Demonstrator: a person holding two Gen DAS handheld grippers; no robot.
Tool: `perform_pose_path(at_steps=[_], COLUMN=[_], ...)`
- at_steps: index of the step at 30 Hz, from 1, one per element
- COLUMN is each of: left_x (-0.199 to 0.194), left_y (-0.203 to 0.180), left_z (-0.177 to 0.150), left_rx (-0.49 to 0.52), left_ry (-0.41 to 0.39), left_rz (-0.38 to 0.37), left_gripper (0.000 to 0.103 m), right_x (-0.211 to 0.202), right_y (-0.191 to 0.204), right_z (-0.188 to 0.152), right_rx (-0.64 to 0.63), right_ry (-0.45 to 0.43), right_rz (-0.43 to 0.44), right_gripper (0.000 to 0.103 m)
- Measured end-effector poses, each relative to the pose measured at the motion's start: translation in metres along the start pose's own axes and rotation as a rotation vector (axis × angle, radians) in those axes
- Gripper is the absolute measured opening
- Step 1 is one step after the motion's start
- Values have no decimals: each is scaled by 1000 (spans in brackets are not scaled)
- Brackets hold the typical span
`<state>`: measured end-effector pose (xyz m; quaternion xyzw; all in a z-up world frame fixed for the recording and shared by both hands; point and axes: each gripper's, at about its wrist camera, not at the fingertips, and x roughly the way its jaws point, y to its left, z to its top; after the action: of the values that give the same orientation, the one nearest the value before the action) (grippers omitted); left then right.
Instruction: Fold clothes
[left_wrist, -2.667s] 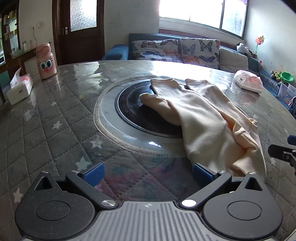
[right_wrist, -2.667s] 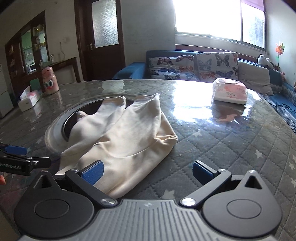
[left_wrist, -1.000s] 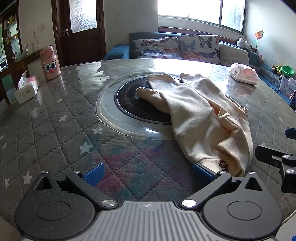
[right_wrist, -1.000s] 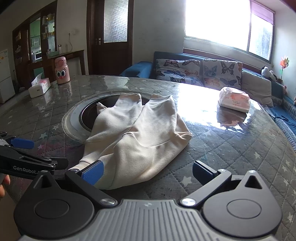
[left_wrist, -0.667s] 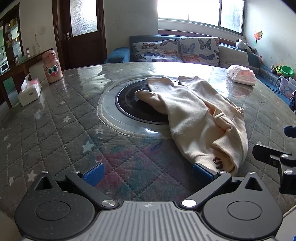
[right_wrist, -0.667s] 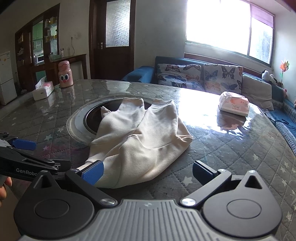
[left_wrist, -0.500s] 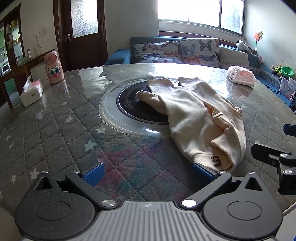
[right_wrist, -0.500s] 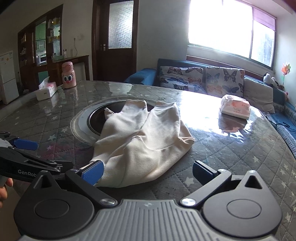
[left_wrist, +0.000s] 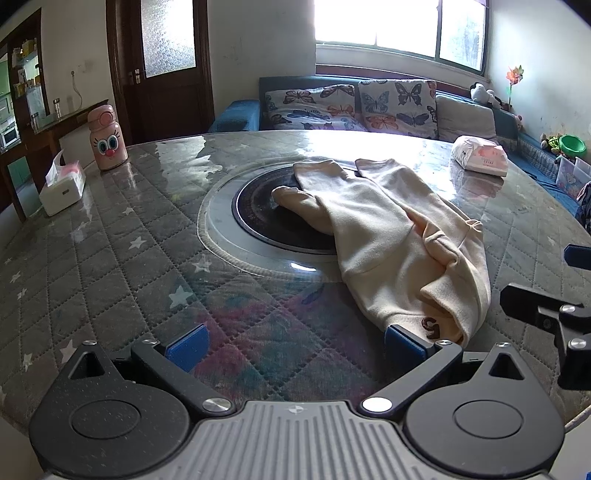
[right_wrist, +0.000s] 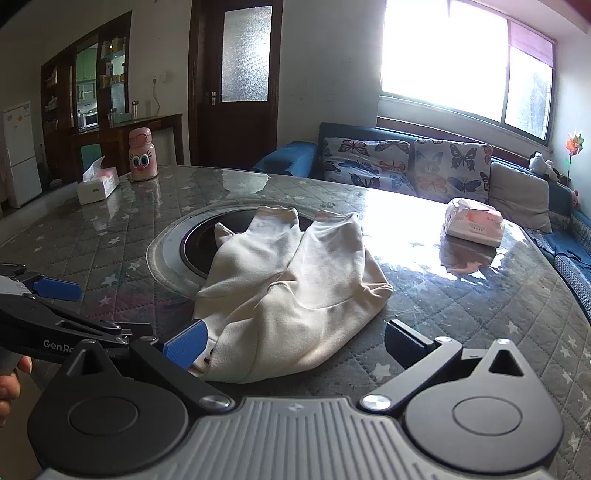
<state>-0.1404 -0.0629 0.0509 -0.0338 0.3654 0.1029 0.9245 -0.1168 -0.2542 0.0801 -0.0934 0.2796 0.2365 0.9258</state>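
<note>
Left wrist view: the left gripper hangs low over the quilted table, jaws wide apart, nothing between them. The cream garment lies at one o'clock, partly over the round inset hob. The right gripper, jaws also apart, faces the garment's near hem at eleven o'clock.

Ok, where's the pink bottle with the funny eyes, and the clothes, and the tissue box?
pink bottle (left_wrist: 107, 142), left wrist view, its face.
cream clothes (right_wrist: 295, 288), right wrist view, middle of cloth.
tissue box (left_wrist: 61, 190), left wrist view, white side.
</note>
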Motion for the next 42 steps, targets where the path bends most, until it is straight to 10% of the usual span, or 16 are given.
perform_pose_path(at_steps=[30, 42], left_x=[65, 109], left_y=[4, 1], left_z=[62, 83], left_rx=[-7, -15], left_ry=[16, 35], left_rz=[-89, -226], left_gripper=[103, 78], right_x=[72, 118], right_y=[-36, -50], right_z=[40, 61], right_rx=[79, 110], right_ry=[61, 106], right_rz=[40, 111], right_gripper=[72, 49])
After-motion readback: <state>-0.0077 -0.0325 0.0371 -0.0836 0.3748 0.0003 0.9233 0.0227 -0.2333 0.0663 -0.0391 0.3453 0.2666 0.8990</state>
